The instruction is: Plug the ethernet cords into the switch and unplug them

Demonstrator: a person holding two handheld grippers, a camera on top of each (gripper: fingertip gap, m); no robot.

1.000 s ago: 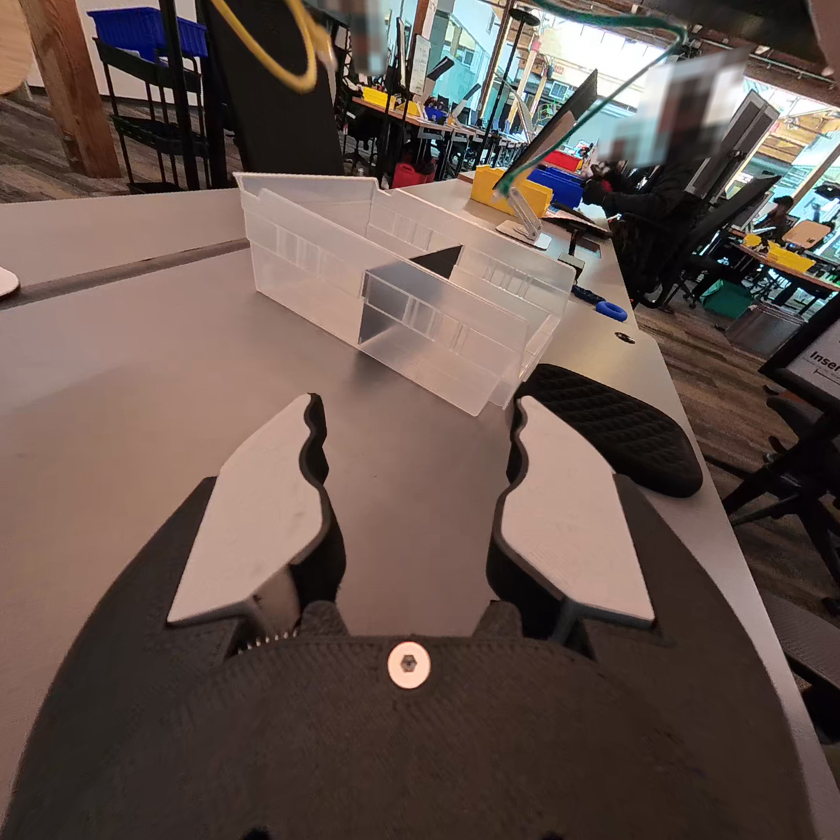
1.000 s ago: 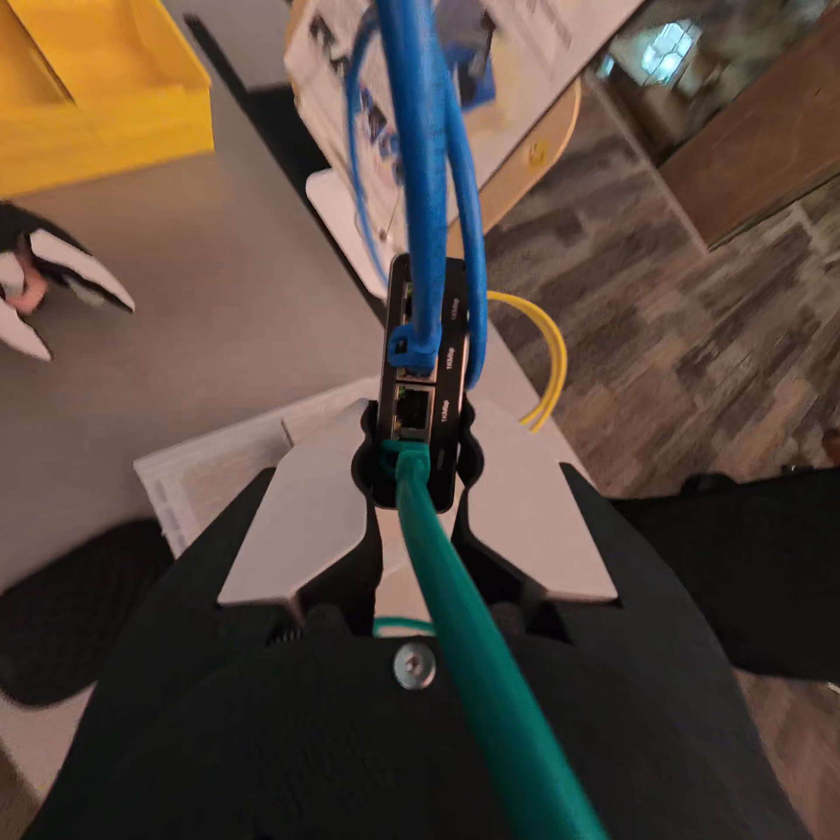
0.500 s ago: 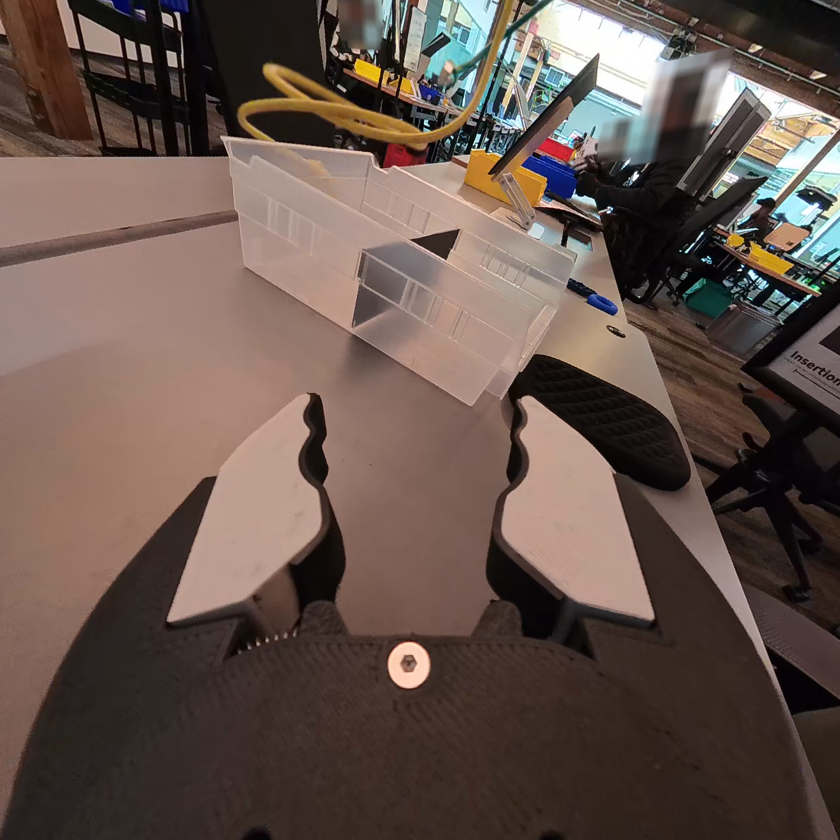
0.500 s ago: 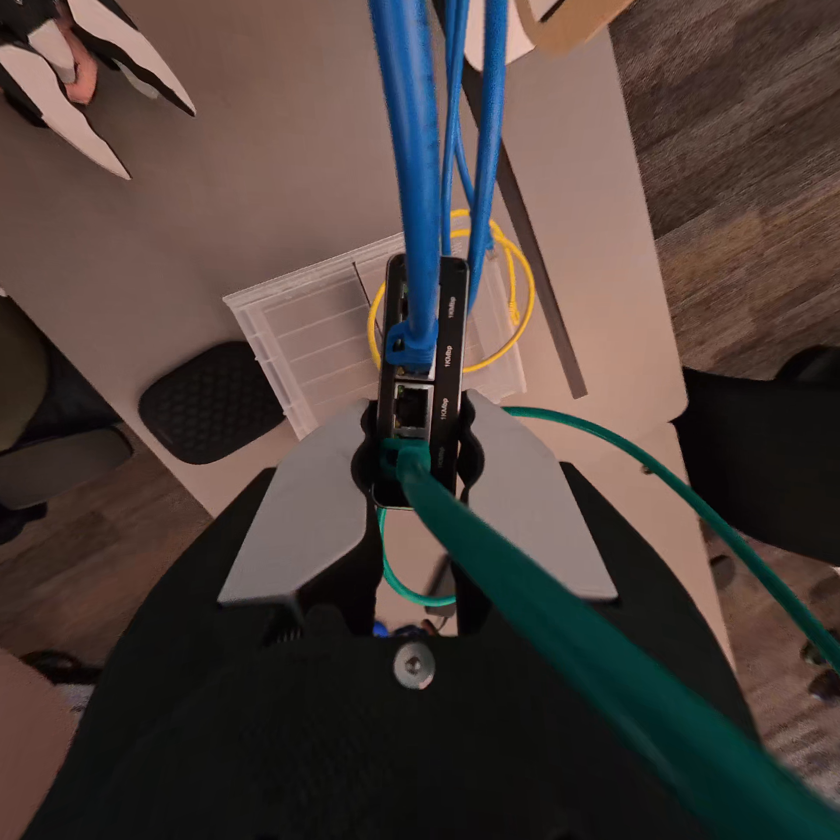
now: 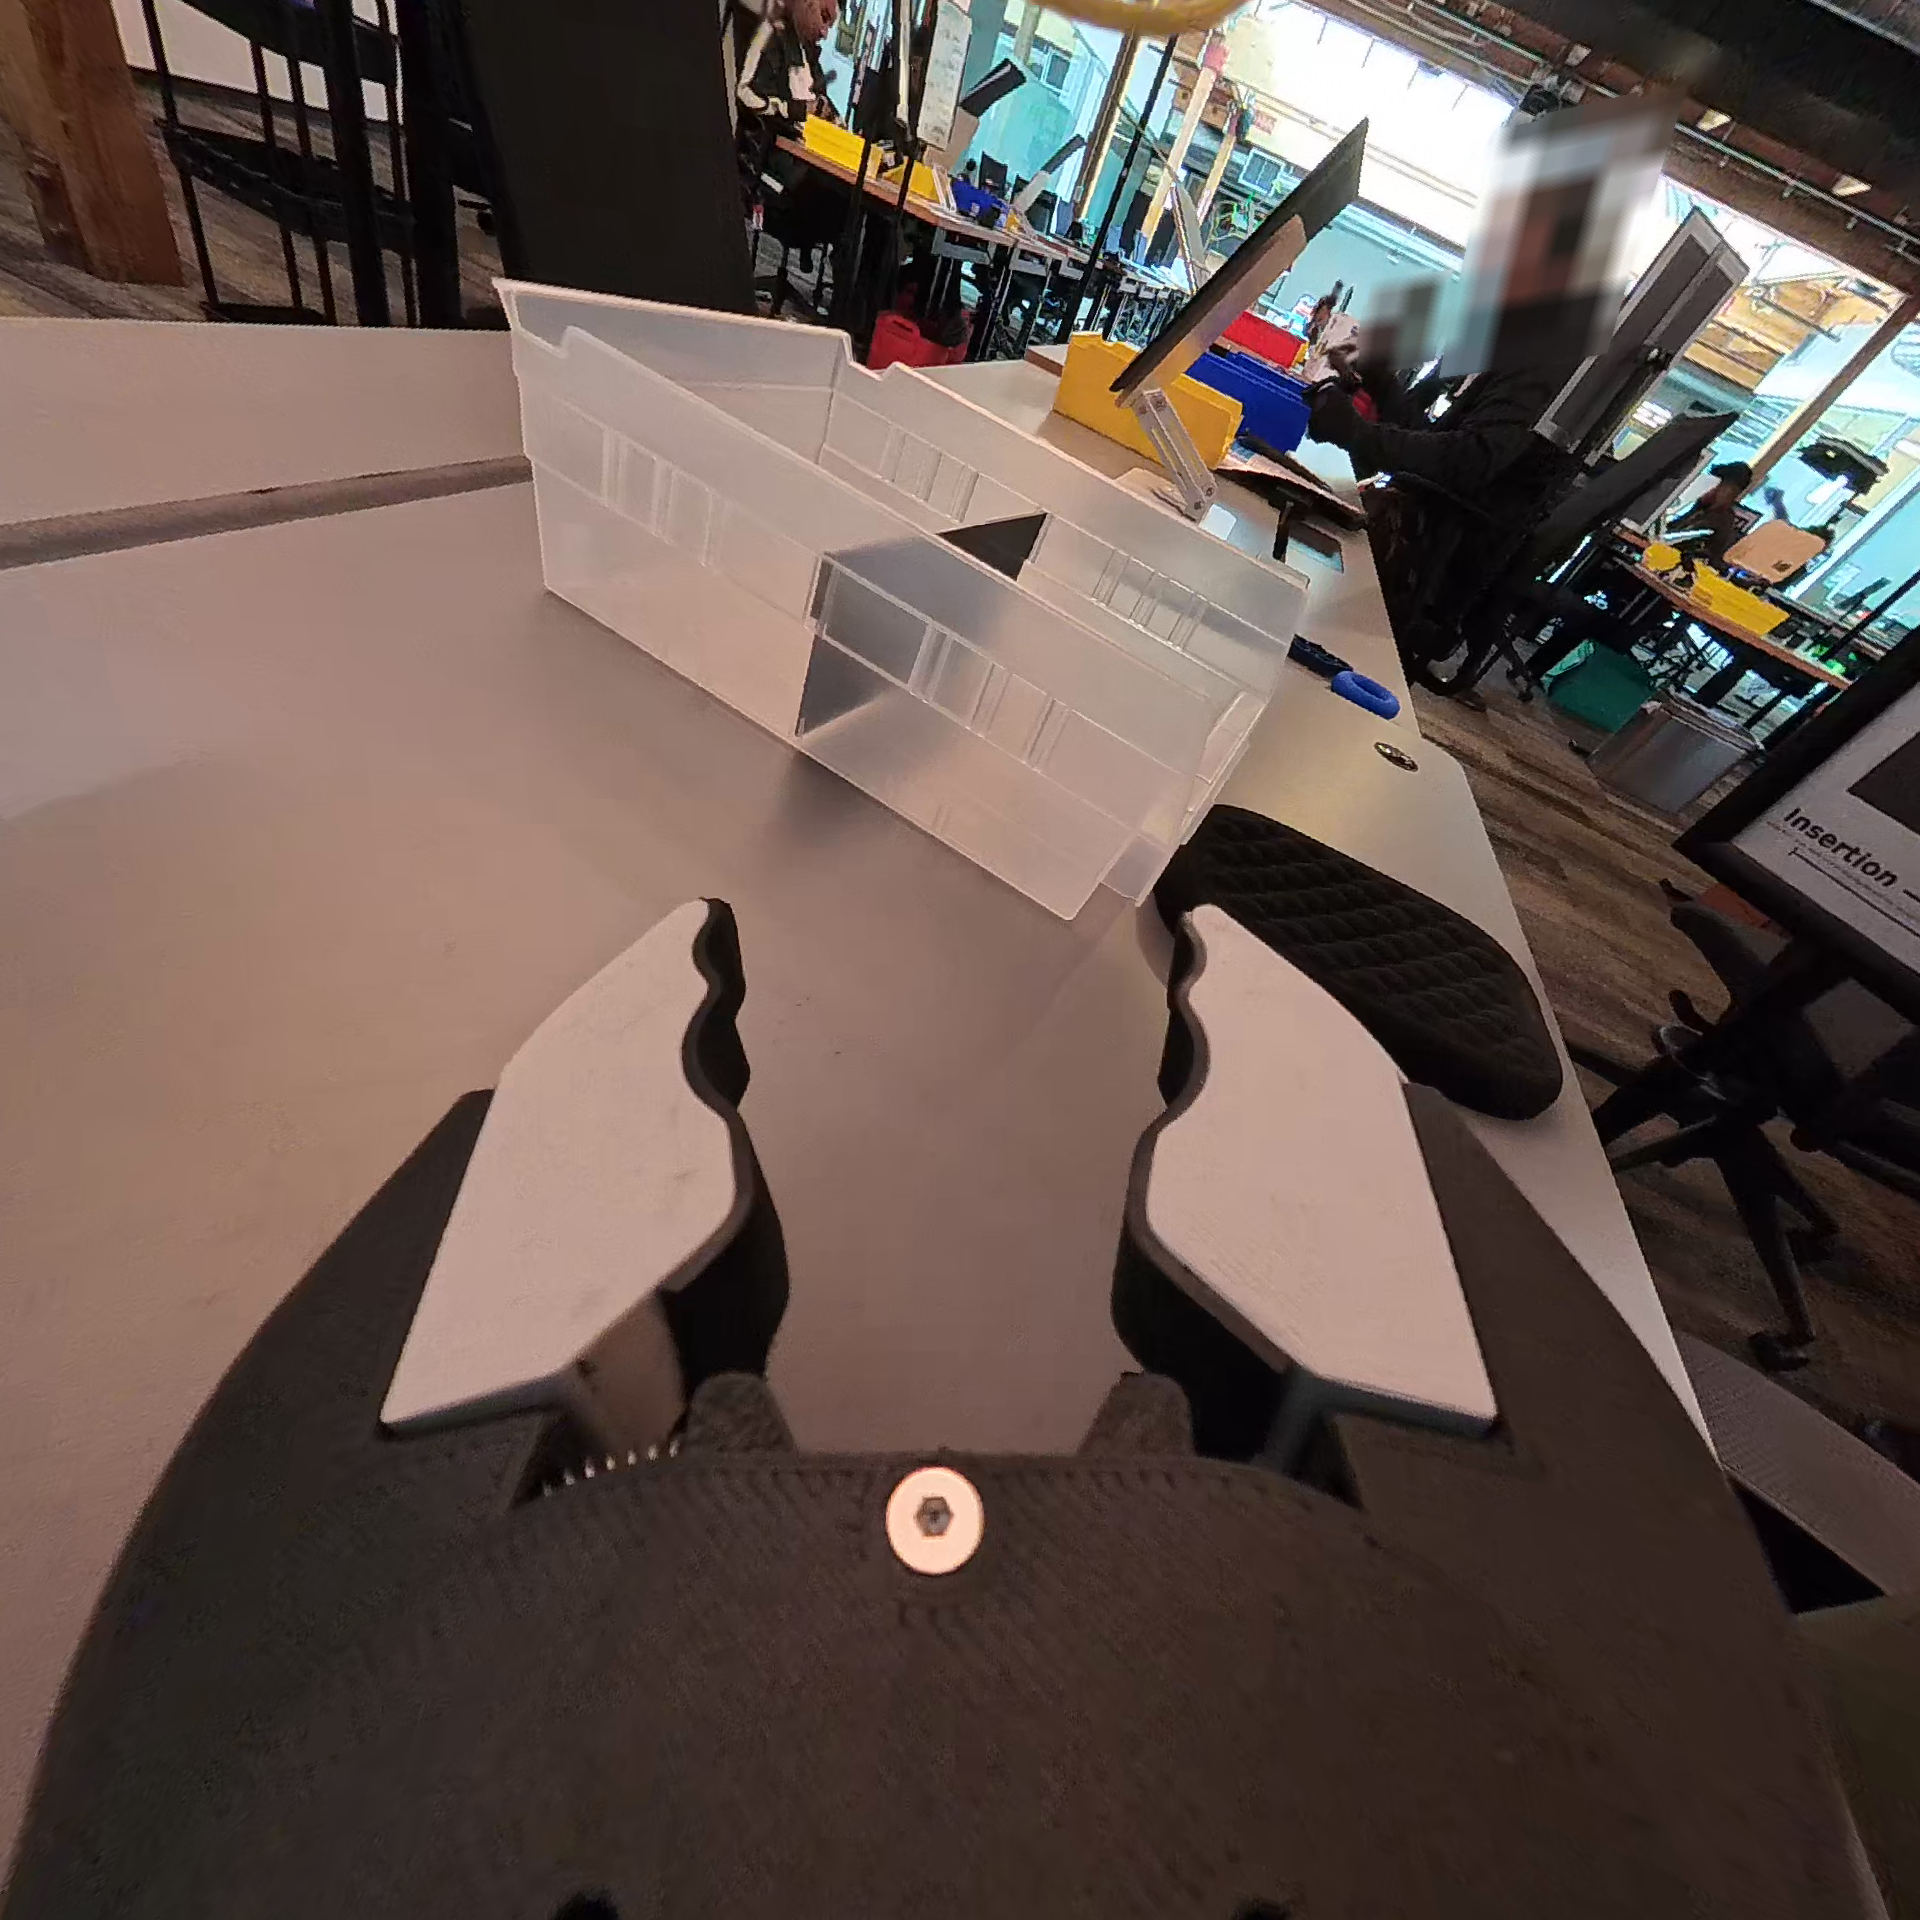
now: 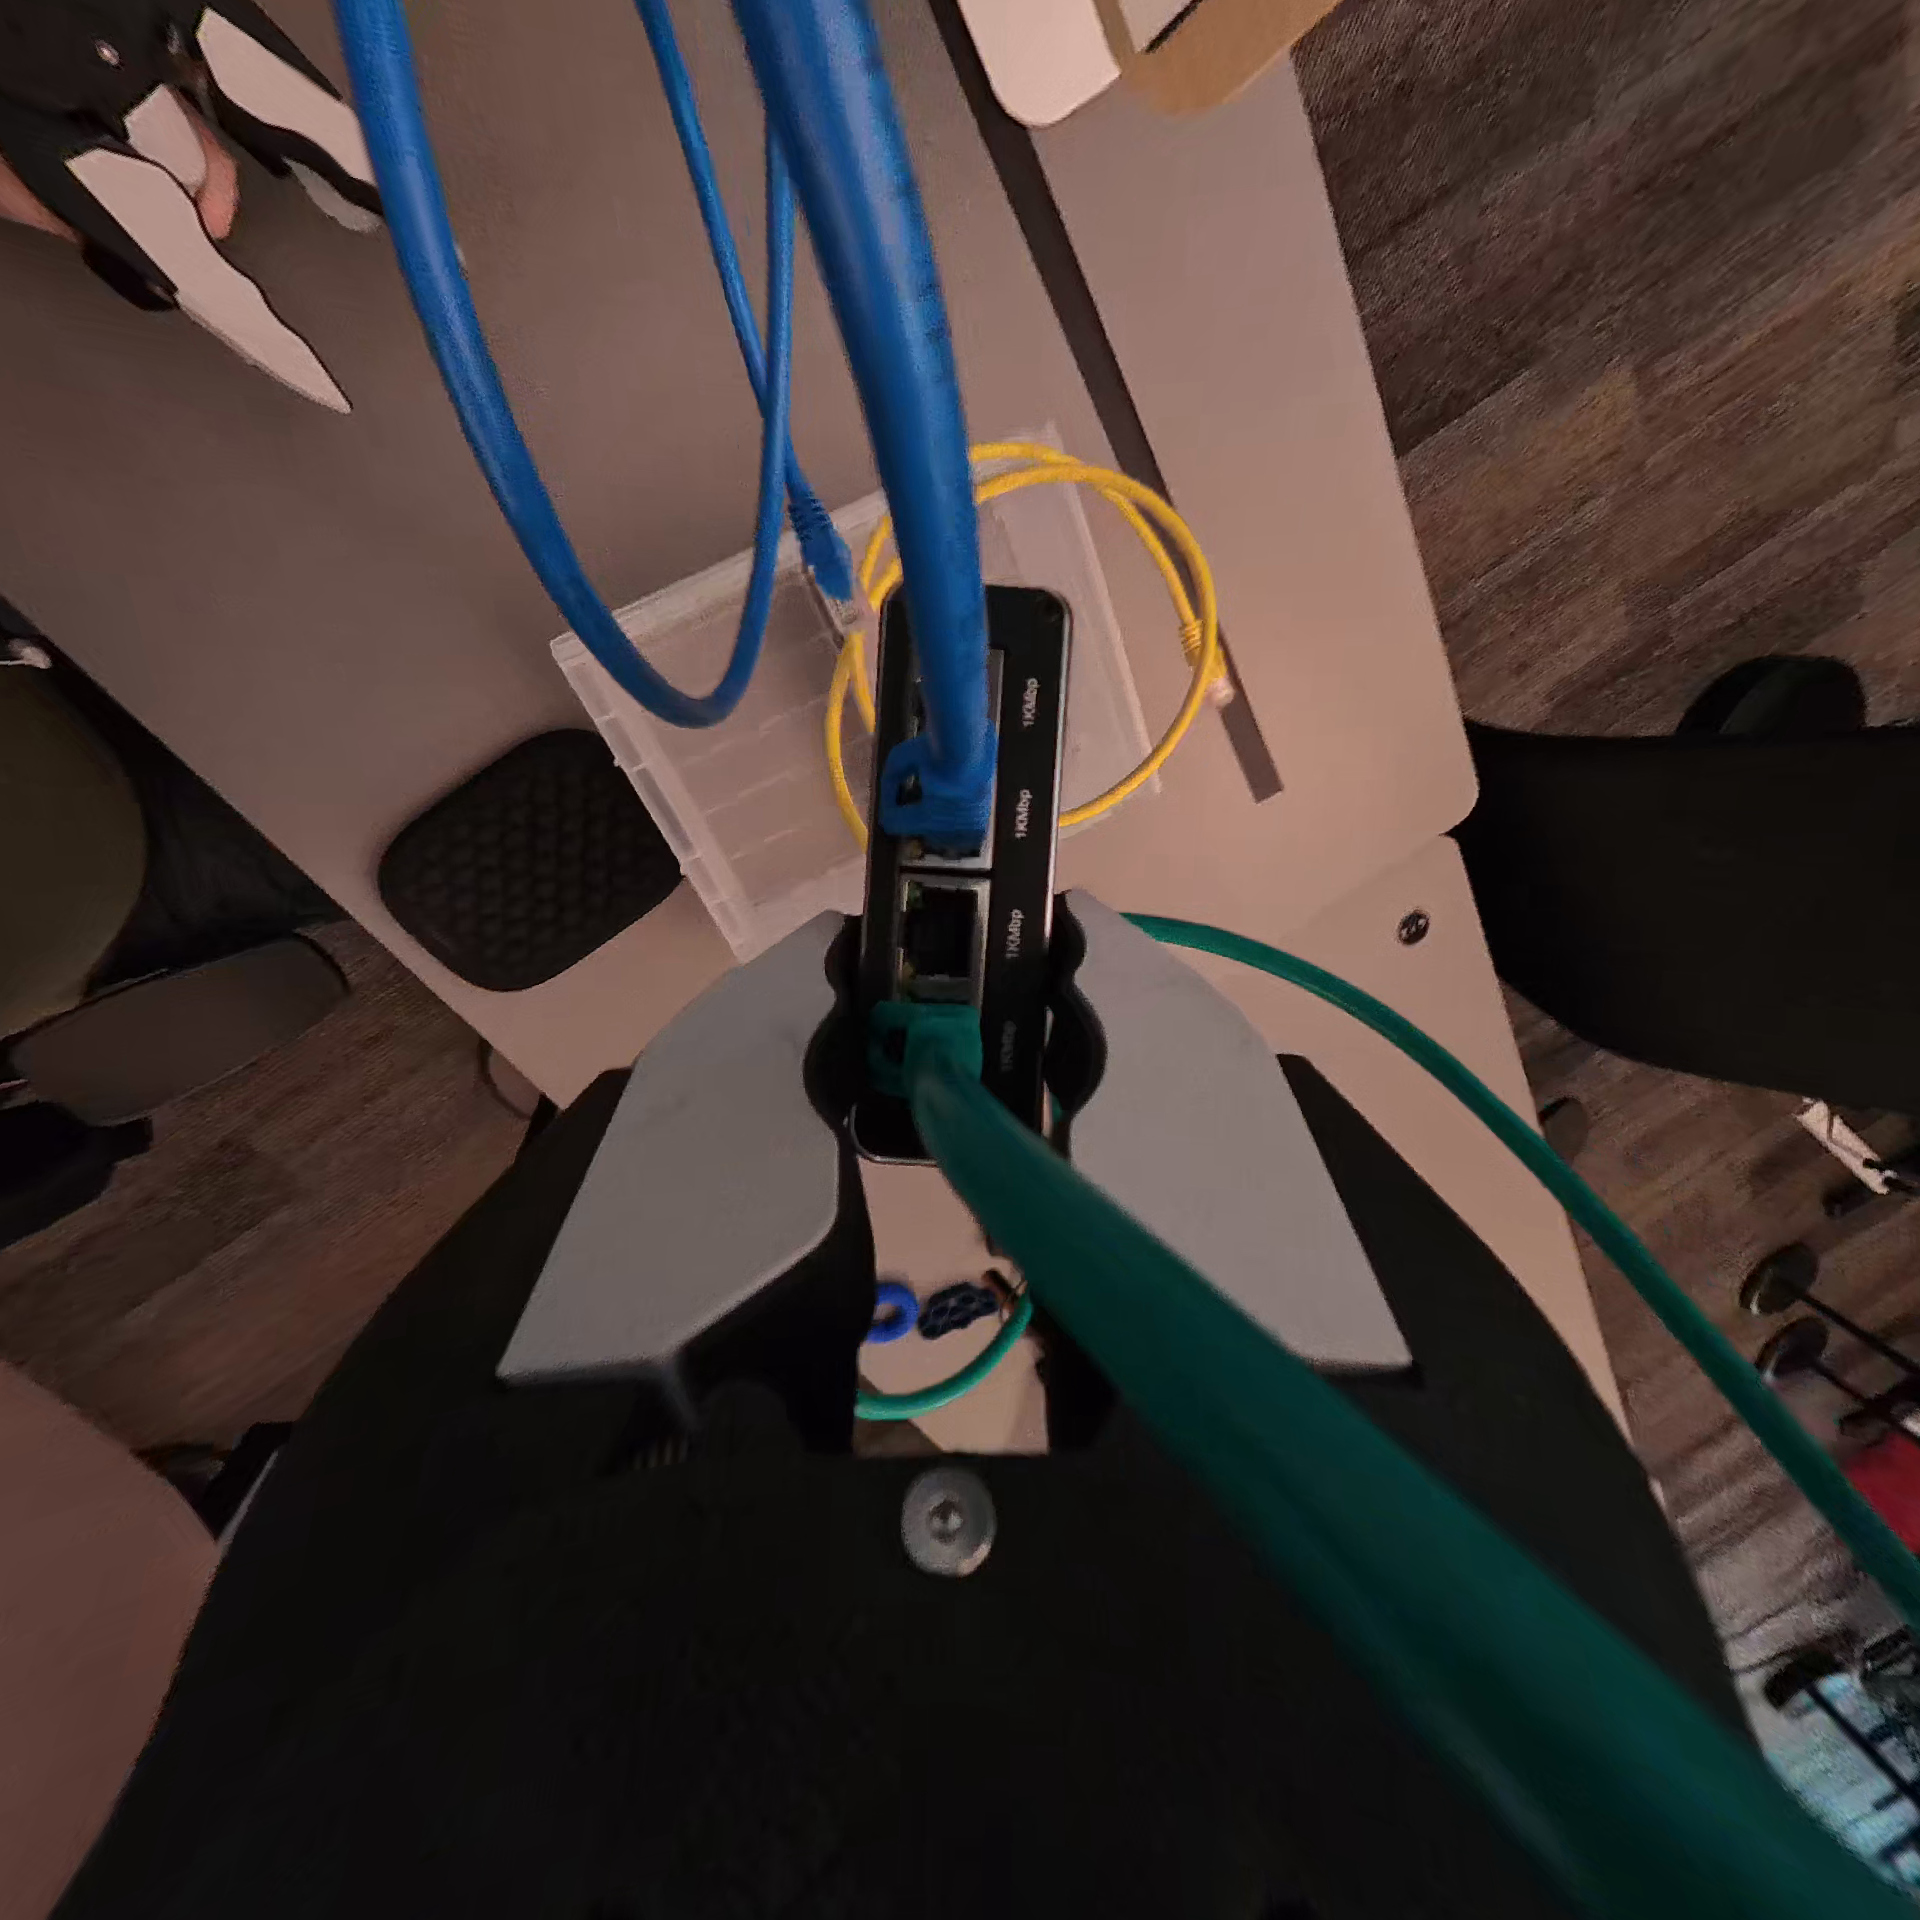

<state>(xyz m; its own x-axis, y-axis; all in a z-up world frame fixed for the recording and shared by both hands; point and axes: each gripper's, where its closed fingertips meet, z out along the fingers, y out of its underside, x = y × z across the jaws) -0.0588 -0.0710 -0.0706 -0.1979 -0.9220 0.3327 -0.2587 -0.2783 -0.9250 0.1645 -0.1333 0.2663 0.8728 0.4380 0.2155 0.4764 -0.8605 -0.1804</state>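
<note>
**Right claw clamps the switch in mid-air; left claw gapes over bare surface**

Your right claw (image 6: 951,1023) is closed on the near end of the black ethernet switch (image 6: 1023,748), its jaws pressing the two long sides, and you hold it high above the grey surface (image 6: 623,436), looking straight down. Only this view shows the switch and its ports. A blue ethernet cord (image 6: 883,343) sits plugged in a port toward the far end, and a green ethernet cord (image 6: 1195,1299) is plugged in the port nearest the jaws; the port between them stands empty. The blue cord loops down and its free plug (image 6: 826,545) dangles above the clear plastic bin (image 6: 665,717). A yellow ethernet cord (image 6: 1174,582) hangs coiled behind the switch, over that bin; whether it touches the bin you cannot tell. Beside the bin lies a black textured pad (image 6: 520,857), and your left claw (image 6: 223,234) shows at the top left corner, well apart from the switch.

The left wrist view gives what the other lacks: your left claw (image 5: 951,1023) is spread wide, holding nothing, low above the surface (image 5: 312,831). Ahead stands the clear bin (image 5: 883,623) with its divider, the pad (image 5: 1371,966) just beside its near corner. Of the cords, only a sliver of yellow (image 5: 1132,10) shows at the top edge. A seated person (image 5: 1455,447) works at a desk beyond.
</note>
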